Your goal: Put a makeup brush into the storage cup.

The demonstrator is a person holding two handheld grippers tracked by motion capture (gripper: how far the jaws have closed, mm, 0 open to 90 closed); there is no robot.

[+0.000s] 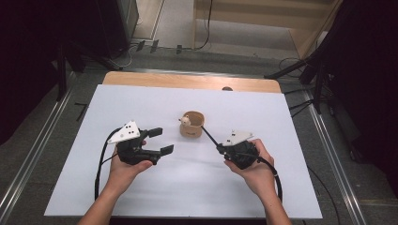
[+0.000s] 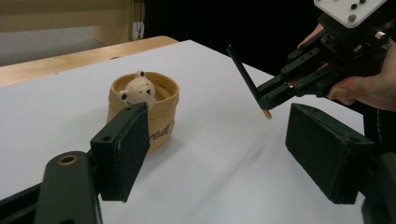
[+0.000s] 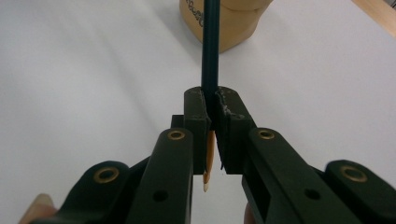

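Pencil [image 1: 210, 137], dark-bodied, is clamped near its sharpened end in the right gripper [image 1: 219, 148]; in the high view its long shaft slants up and away toward the tan cup [image 1: 192, 124], the far end over or at the cup's rim. Contact with the rim cannot be judged. Cup stands near the middle of the white table [image 1: 70, 154], a small bear figure [image 1: 185, 121] inside at its left edge. Left gripper [image 1: 160, 141] hangs left of the cup, jaws spread, nothing between them; likely on standby or placed to steady the cup.

Left gripper view: own two black jaws wide apart, cup [image 2: 159, 109] beyond the left jaw, bear [image 2: 137, 89] peeking over the rim. Right gripper [image 2: 266, 97] hangs clear above the table, pencil [image 2: 245, 79] angled upward, wood tip pointing down below the jaws. Holding it this low leaves most of the shaft free, which would suit dropping it blunt end first into the cup.

Right gripper view: jaws pressed together on the pencil [image 3: 210, 51], pale tip [image 3: 208, 163] poking back toward the camera. Shaft lines up with the cup [image 3: 231, 23] ahead, so the aim looks deliberate.
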